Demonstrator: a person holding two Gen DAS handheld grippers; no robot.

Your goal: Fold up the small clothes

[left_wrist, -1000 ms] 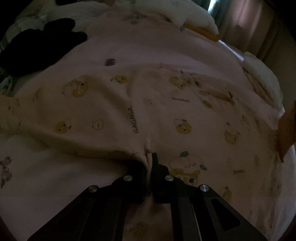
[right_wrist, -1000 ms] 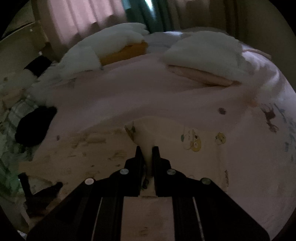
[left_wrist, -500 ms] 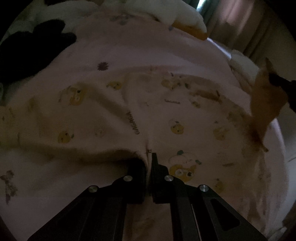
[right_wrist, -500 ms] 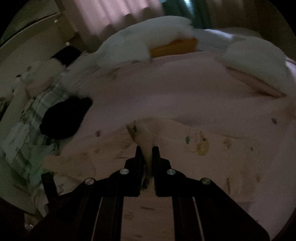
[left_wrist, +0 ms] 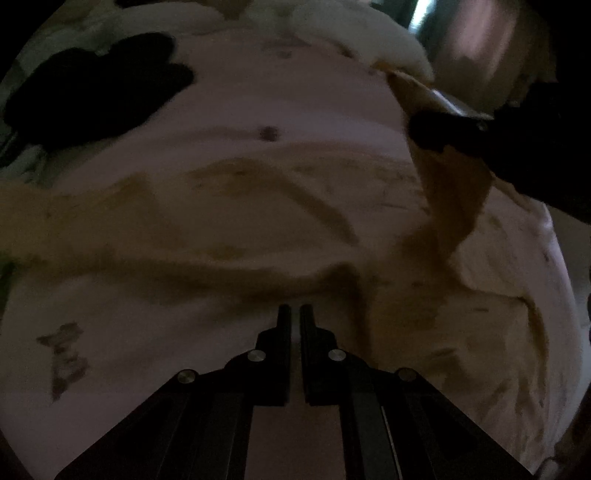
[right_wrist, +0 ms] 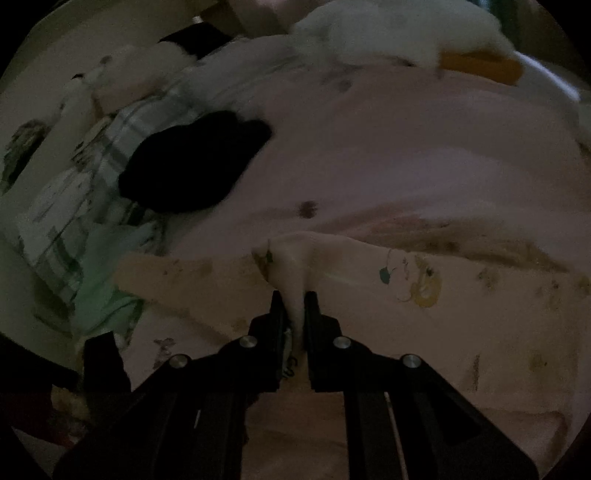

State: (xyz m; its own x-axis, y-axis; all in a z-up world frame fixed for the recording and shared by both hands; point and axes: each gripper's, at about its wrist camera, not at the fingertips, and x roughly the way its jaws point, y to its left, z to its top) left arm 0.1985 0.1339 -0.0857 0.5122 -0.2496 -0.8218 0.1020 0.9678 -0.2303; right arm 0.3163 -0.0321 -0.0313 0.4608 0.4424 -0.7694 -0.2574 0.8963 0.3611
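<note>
A cream baby garment (left_wrist: 258,221) with yellow cartoon prints lies spread on a pink bed sheet (left_wrist: 277,99). My left gripper (left_wrist: 294,310) is shut at the garment's near edge; whether it pinches cloth is unclear in the blur. My right gripper (right_wrist: 294,295) is shut on a lifted fold of the garment (right_wrist: 295,266). In the left wrist view the right gripper (left_wrist: 424,133) shows at the upper right, holding a raised flap of the garment above the bed.
A black garment (right_wrist: 192,162) lies on the sheet at the far left, also in the left wrist view (left_wrist: 99,81). White pillows (right_wrist: 399,29) and an orange cushion (right_wrist: 480,66) lie at the head. A plaid cloth (right_wrist: 92,177) is at the left.
The right gripper has lifted its side of the garment and carried it leftward over the rest. The left gripper has drawn back toward the near edge; both views have tilted.
</note>
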